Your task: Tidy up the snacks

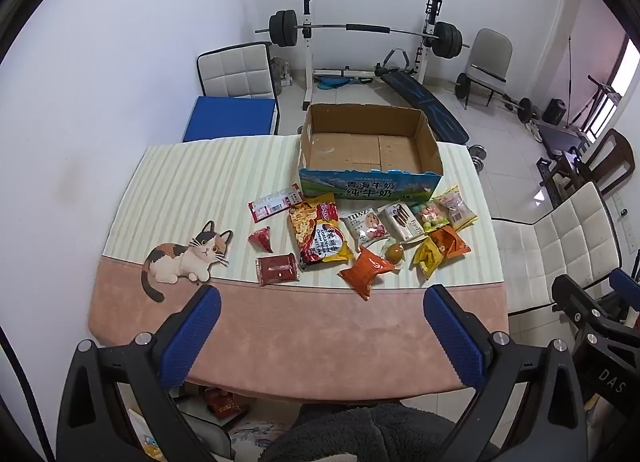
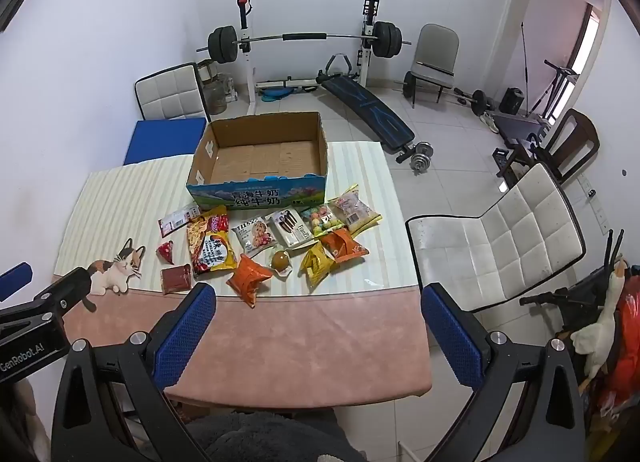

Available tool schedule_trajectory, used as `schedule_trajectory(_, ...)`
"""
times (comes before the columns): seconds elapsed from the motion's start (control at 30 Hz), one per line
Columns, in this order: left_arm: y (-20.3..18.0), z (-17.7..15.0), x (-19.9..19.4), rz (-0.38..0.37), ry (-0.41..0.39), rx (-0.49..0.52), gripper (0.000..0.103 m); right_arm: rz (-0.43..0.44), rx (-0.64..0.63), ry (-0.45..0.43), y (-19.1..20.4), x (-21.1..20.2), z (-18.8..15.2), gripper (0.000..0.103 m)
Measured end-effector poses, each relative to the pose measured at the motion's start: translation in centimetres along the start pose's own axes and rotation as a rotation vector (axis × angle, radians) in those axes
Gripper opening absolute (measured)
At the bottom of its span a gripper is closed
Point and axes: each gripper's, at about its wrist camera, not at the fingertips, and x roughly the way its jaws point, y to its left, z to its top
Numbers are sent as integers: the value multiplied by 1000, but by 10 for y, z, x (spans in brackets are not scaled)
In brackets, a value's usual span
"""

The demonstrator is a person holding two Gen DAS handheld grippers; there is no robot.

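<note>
Both tools hovered over the near edge of the counter, well short of the goods. The left gripper had its fingers spread wide and held nothing; the right gripper was likewise released and empty.

The open brown cardboard box with a blue printed front stood at the far side, its floor bare, evidently as the receptacle. The snack packets lay loose in a band just before it, none yet inside. The large red-and-yellow noodle bag sat left of centre; the orange crinkled pouch lay nearest the grippers.

The near pink strip offered open room for approach. The counter's right edge ran close to the rightmost packets, beside a white padded chair.
</note>
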Motion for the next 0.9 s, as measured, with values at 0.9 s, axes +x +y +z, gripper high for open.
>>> schedule_trajectory(0.9, -7, -5, -5, -9, 4, 2, 103, 1, 0, -7, 0, -6, -1, 103)
